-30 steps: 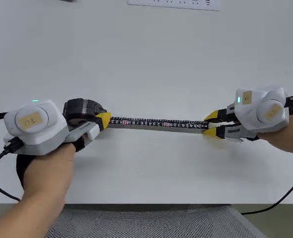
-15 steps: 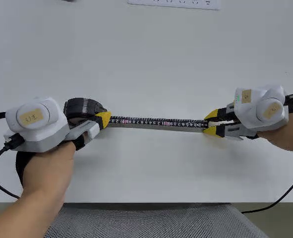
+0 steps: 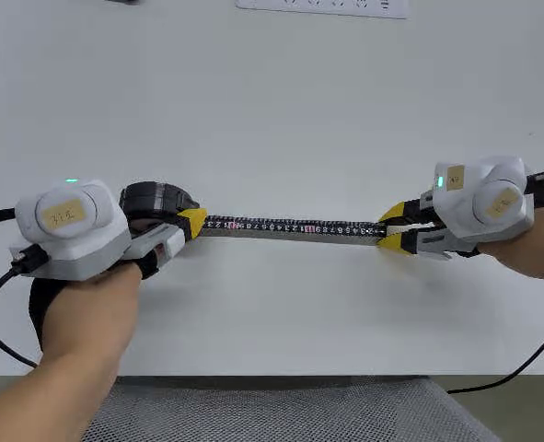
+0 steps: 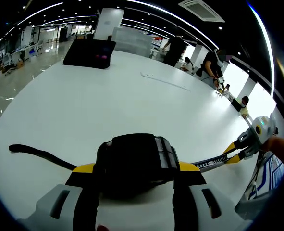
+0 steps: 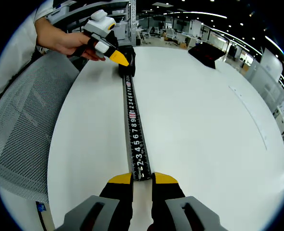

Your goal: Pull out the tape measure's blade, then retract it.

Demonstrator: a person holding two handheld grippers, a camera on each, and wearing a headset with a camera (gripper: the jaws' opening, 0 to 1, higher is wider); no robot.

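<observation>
The black tape measure case (image 3: 155, 203) (image 4: 136, 161) (image 5: 127, 54) sits between the yellow-tipped jaws of my left gripper (image 3: 190, 224) (image 4: 137, 168), which is shut on it. Its dark blade (image 3: 295, 226) (image 5: 134, 130) (image 4: 211, 163) with white numbers stretches rightward just above the white table (image 3: 281, 110). My right gripper (image 3: 391, 229) (image 5: 142, 178) is shut on the blade's end. In the left gripper view the right gripper (image 4: 250, 142) appears at the far right. The left gripper (image 5: 105, 36) appears far off in the right gripper view.
A black strap (image 4: 38, 153) trails from the case across the table. A black flat device (image 4: 89, 52) (image 5: 206, 54) lies far back on the table. A grey mesh chair (image 3: 281, 410) (image 5: 24, 125) stands at the near table edge. Cables (image 3: 515, 368) hang from both grippers.
The blade's end and my right gripper have shifted slightly up and left; the blade length looks much the same. The left gripper holds the case in place.
</observation>
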